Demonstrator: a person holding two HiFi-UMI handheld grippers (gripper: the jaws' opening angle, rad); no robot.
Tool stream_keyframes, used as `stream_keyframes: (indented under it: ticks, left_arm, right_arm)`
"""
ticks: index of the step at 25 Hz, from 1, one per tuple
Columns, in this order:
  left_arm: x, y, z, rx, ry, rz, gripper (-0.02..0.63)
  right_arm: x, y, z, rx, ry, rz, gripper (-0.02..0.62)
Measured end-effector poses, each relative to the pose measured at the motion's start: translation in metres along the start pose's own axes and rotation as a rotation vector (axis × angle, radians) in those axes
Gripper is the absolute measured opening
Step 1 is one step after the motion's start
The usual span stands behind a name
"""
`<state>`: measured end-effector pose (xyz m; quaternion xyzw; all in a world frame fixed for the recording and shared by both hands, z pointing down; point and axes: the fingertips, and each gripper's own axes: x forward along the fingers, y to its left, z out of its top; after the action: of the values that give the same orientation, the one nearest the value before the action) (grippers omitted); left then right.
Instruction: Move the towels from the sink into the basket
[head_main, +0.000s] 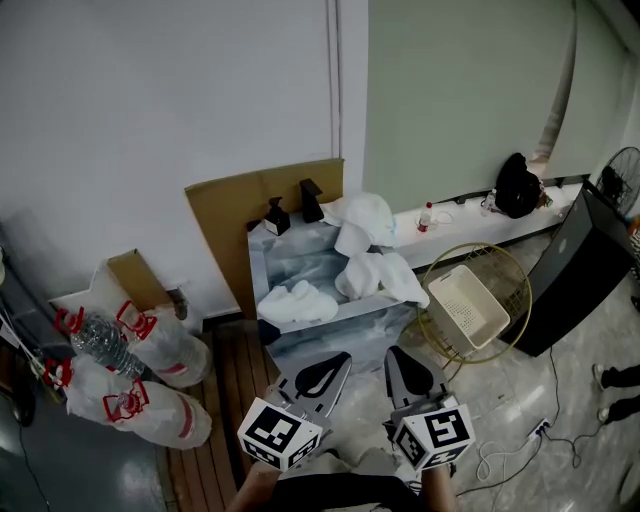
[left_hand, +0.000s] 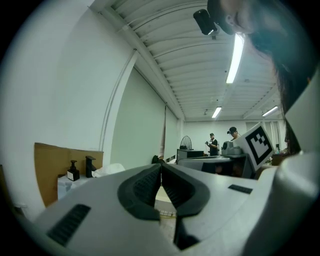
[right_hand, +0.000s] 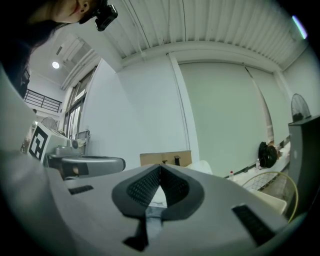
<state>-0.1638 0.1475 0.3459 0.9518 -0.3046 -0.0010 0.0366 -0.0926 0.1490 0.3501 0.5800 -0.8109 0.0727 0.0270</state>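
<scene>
Three white towels lie on the marbled sink (head_main: 300, 258): one at its front left (head_main: 297, 303), one draped over its right edge (head_main: 382, 276), one at the back (head_main: 364, 214). The white plastic basket (head_main: 468, 306) stands tilted inside a gold wire hoop (head_main: 520, 285), right of the sink. My left gripper (head_main: 340, 358) and right gripper (head_main: 396, 353) hover side by side in front of the sink, pointing at it, apart from the towels. The left gripper view (left_hand: 161, 165) and the right gripper view (right_hand: 159, 167) each show the jaws shut tip to tip with nothing between them.
Cardboard (head_main: 235, 205) leans behind the sink, with a black soap dispenser (head_main: 277, 217) and tap (head_main: 311, 200) on its back rim. Bagged water bottles (head_main: 110, 350) lie at the left. A black cabinet (head_main: 575, 270), a black bag (head_main: 517, 185) and floor cables (head_main: 510, 440) are at the right.
</scene>
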Motion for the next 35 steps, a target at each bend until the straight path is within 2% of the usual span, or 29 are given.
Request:
stream_keyframes:
  ticks: [8,16,20,26,35]
  left_arm:
    - [0.015,0.017,-0.004,-0.026,0.006,-0.016,0.009]
    - [0.062,0.036,-0.010,-0.034,0.016,0.015,0.009]
    - [0.100,0.052,-0.012,-0.032,0.026,0.056,0.009]
    - [0.172,0.077,-0.001,-0.030,0.029,0.145,0.009]
    - [0.241,0.096,0.010,-0.009,0.054,0.276,0.009]
  right_arm:
    - [0.017,-0.006,-0.003,0.012,0.053,-0.016,0.005]
    - [0.047,-0.049,-0.007,-0.012,0.033,0.008,0.005]
    - [0.075,-0.081,-0.002,0.000,0.066,0.048,0.005]
    - [0.129,-0.144,0.018,-0.007,0.006,0.150,0.005]
    - [0.175,-0.208,0.028,0.038,0.011,0.279,0.005]
